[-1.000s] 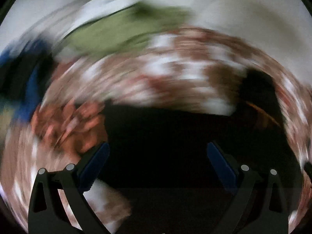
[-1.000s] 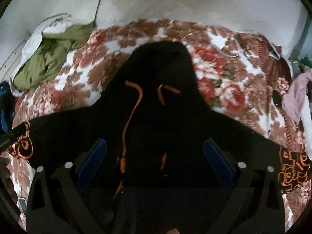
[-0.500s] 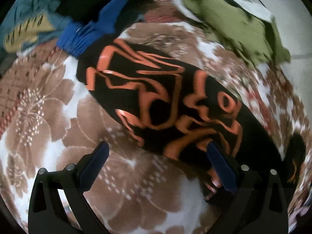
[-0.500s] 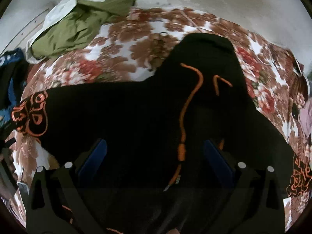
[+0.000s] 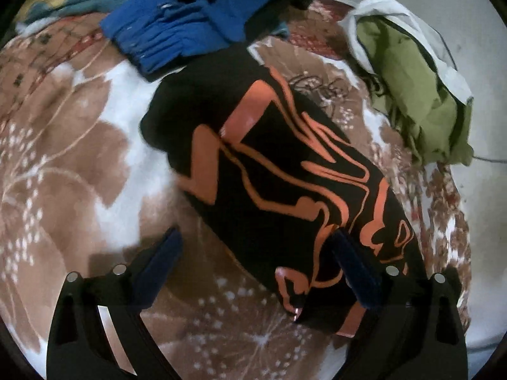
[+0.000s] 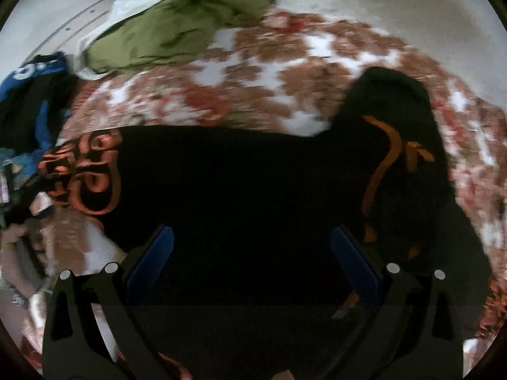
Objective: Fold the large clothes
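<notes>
Left tool: my left tool (image 5: 256, 253) is spread wide and grips nothing; its right finger (image 5: 355, 269) sits over the sleeve (image 5: 285, 171), the left finger over bare blanket (image 5: 63, 164). I cannot tell if it touches the cloth.

Right tool: my right tool (image 6: 252, 253) is also spread wide, empty, hovering over the dark body of the hoodie (image 6: 240, 190).

Hoodie: it lies spread flat on the blanket. In the right view the hood (image 6: 393, 101) points to about 1 o'clock, with orange cords (image 6: 383, 158) trailing down from it, and the printed sleeve runs out to 9 o'clock.

Sleeve: in the left view it runs from 5 o'clock up to 11 o'clock, cuff end near the blue garment (image 5: 177, 28).

Other clothes: a green garment (image 5: 412, 85) lies at 2 o'clock, well apart from the hoodie.

Done: I judge the hoodie is laid out, no fold visible yet.

Left: sleeves to bring in over the body, then fold the body itself. I'd say the sleeve under my left tool comes first.

Unclear: the right view is blurred, and the hoodie's lower hem is hidden.
</notes>
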`<state>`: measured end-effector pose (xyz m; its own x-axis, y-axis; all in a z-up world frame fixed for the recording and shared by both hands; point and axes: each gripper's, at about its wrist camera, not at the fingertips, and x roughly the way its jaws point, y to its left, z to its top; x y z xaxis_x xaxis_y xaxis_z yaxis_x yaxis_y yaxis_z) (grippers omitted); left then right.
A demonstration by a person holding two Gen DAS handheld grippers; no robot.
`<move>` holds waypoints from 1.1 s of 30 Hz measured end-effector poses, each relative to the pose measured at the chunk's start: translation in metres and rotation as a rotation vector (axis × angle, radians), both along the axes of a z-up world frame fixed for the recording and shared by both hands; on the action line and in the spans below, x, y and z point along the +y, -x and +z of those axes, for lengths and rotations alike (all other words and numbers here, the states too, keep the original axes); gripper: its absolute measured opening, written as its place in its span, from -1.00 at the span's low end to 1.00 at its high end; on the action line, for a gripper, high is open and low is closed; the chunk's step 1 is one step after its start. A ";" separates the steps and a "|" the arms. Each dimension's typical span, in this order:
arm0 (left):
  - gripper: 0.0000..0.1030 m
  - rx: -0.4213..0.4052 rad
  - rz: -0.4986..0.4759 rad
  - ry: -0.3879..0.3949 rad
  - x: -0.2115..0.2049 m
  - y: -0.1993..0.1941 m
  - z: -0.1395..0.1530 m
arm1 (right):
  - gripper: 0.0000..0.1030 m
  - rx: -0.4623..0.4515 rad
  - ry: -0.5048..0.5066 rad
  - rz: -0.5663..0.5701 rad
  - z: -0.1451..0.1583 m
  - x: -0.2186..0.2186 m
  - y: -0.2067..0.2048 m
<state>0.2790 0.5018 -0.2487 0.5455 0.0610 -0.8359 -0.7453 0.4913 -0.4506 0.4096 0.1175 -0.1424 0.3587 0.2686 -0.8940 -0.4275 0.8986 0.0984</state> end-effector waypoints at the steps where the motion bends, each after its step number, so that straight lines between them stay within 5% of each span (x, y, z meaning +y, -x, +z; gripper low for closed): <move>1: 0.79 -0.017 -0.015 -0.002 0.001 -0.001 0.000 | 0.92 0.028 -0.023 0.021 -0.004 0.011 -0.001; 8: 0.54 -0.115 -0.084 0.048 0.018 -0.010 -0.010 | 0.91 0.076 -0.021 0.192 -0.037 0.102 0.007; 14: -0.23 -0.078 -0.173 0.003 0.020 -0.019 -0.014 | 0.91 0.099 0.054 0.241 -0.076 0.131 0.019; 17: -0.90 -0.132 -0.217 0.037 0.025 -0.018 -0.011 | 0.91 0.118 0.048 0.224 -0.084 0.129 0.022; 25: -0.92 -0.181 -0.332 -0.063 0.005 -0.028 0.035 | 0.91 0.087 0.119 0.175 -0.095 0.116 0.025; 30: -0.92 -0.201 -0.390 -0.150 -0.018 -0.035 0.088 | 0.91 -0.033 0.167 0.087 -0.066 0.083 0.044; 33: -0.92 -0.248 -0.435 -0.197 -0.040 -0.042 0.130 | 0.91 -0.041 0.211 0.006 -0.074 0.067 0.051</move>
<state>0.3212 0.4618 -0.1189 0.7352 -0.0719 -0.6740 -0.3368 0.8242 -0.4553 0.3585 0.1848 -0.2159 0.3944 0.0796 -0.9155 -0.4328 0.8949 -0.1087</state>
